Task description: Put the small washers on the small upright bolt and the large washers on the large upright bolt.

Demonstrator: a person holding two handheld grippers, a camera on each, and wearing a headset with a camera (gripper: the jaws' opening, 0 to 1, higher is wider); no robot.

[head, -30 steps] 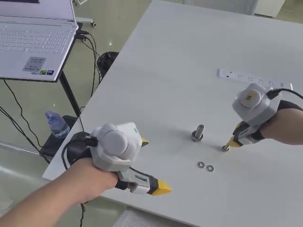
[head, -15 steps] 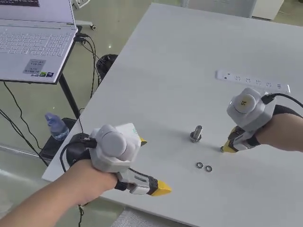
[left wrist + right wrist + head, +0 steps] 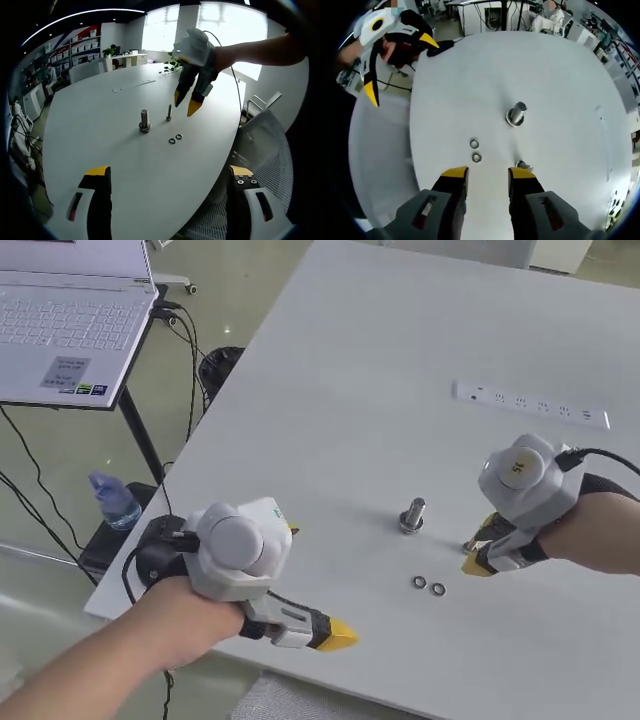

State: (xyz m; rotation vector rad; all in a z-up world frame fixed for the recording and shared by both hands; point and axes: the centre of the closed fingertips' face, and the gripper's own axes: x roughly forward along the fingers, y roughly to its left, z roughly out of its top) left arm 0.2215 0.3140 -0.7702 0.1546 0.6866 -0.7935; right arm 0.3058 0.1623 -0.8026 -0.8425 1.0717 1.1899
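My left gripper [image 3: 316, 583] is hovering over the near edge of the white table [image 3: 350, 370], its jaws spread wide and gripping nothing. Just beyond it, two washers [image 3: 420, 583] are lying flat on the tabletop, side by side. My right gripper [image 3: 478, 546] is hanging just past them, tips pointing down, jaws parted with bare tabletop between them. The small upright bolt [image 3: 522, 164] is standing just off one jaw tip, which is cutting off its lower part in the right gripper view. The large upright bolt [image 3: 412, 515] is standing farther in, apart from the washers. Whether the wider ring at its foot is a washer, I cannot tell. A power strip [image 3: 530, 405] is lying far back, and a laptop [image 3: 70, 330] is sitting open off the table's far left.
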